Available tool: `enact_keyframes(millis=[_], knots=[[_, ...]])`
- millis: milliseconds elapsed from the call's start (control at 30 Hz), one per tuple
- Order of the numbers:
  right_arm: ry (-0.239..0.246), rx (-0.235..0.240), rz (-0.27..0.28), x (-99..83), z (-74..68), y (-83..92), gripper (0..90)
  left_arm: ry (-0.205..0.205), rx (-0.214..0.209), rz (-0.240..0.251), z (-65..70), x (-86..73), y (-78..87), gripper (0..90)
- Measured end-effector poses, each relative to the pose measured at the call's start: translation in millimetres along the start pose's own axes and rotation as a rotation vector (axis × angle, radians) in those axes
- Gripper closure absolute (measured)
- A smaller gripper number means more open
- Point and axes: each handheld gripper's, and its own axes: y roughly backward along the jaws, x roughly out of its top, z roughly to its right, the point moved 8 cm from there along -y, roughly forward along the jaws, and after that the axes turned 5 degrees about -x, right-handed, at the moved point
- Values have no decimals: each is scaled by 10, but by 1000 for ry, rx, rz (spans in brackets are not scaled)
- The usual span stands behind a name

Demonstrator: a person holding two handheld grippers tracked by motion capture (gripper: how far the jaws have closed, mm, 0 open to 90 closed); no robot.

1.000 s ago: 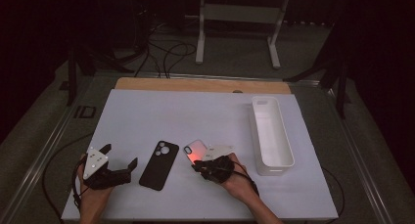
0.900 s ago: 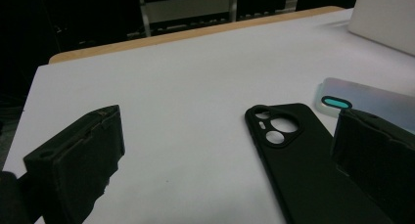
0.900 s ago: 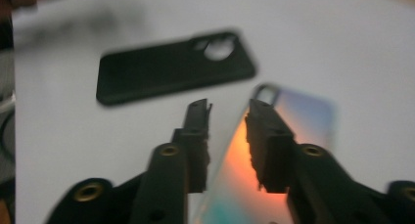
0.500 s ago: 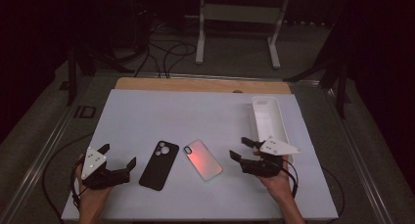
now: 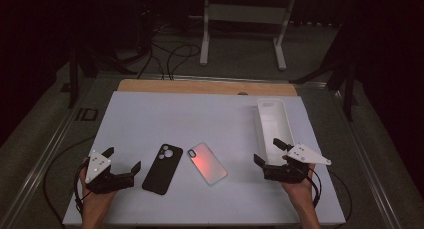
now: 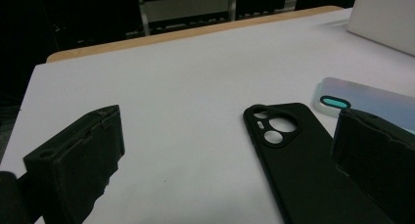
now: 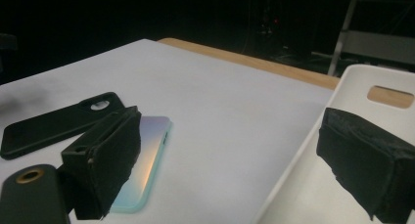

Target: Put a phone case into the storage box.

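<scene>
Dim room, white tabletop [image 5: 210,124]: my right gripper [image 5: 272,151] hangs with jaws just spread, nothing between them, over the near end of the white tray [image 5: 274,126]. Its released iridescent phone case [image 5: 207,163] lies flat beside the black case [image 5: 162,168]; I judge it light, flexible, best pinched at an edge. My left gripper [image 5: 123,160] rests agape, empty, wrist low.

Three cameras covered one white table [image 5: 210,114].
The high view looked forward and down from above; both gripper views sat low and close, sharing the black phone case [image 6: 293,155] and iridescent phone case [image 7: 144,165].
</scene>
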Motion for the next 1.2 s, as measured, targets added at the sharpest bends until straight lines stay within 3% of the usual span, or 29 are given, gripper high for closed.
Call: enact_keyframes(millis=[233,433,600,800,1000,1200], knots=[[-9,-13,-52,-2,32,-34,94,3,4,-11,-14,-27,-21,1],[-19,23,-116,64,-29,-75,94,5,9,-12,-16,-28,-23,1],[32,48,-179,121,-221,-161,94,5,9,-19,-14,-40,-39,1],[54,82,-269,149,-489,-356,94,7,11,-17,-33,-43,-26,1],[67,103,-370,97,-725,-580,94,14,16,-10,-57,-41,-13,1],[117,102,-443,2,-929,-820,94,14,16,-11,-60,-41,-13,1]])
